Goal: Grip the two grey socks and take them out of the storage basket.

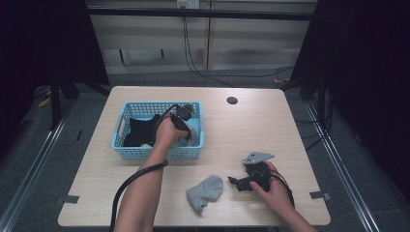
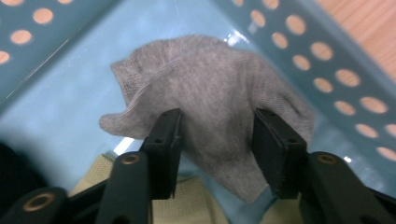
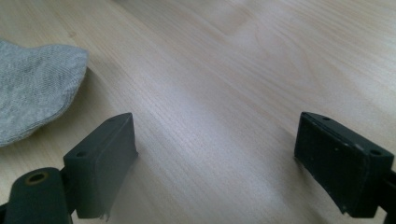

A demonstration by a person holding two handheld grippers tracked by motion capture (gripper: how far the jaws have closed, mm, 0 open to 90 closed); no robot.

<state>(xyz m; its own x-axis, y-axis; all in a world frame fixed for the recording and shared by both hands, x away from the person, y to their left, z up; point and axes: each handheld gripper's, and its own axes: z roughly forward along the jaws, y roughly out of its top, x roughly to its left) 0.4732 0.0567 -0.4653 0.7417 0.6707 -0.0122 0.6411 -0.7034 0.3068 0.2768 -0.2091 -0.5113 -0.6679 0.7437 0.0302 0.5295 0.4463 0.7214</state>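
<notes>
on the tabletop (image 1: 251, 121) stands a blue basket (image 1: 126, 112); in its right corner lies a grey sock (image 2: 210, 88), soft, light and limp. the left hand-held gripper (image 2: 217, 140) has its jaws pressed on a bunched fold, a good place to pinch. the right hand-held gripper (image 3: 215, 158) rests wide and empty beside a second sock (image 1: 205, 192).

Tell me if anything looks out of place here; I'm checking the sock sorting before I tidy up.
One grey sock lies crumpled alone on the table, outside the blue basket, while its likely mate, another grey sock, sits in the basket between the left gripper jaws. Nothing looks spilled or damaged.
</notes>
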